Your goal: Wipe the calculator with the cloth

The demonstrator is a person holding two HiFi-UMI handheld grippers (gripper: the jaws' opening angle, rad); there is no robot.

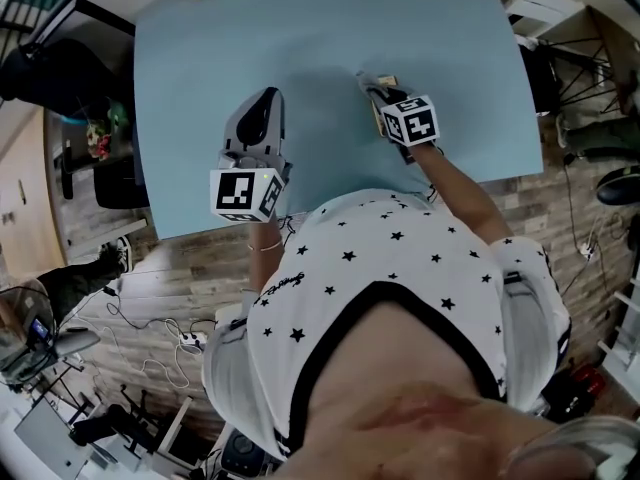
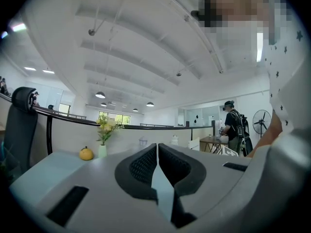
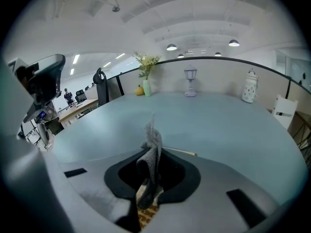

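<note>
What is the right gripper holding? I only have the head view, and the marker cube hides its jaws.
Observer: The right gripper view shows the right gripper shut on a grey cloth, which sticks up between the jaws.
Operator: Where is the calculator?
Observer: The calculator shows just under those jaws; its keys are visible below the cloth.
Operator: And the left gripper?
Observer: In its own view, the left gripper has its jaws together with nothing between them.
</note>
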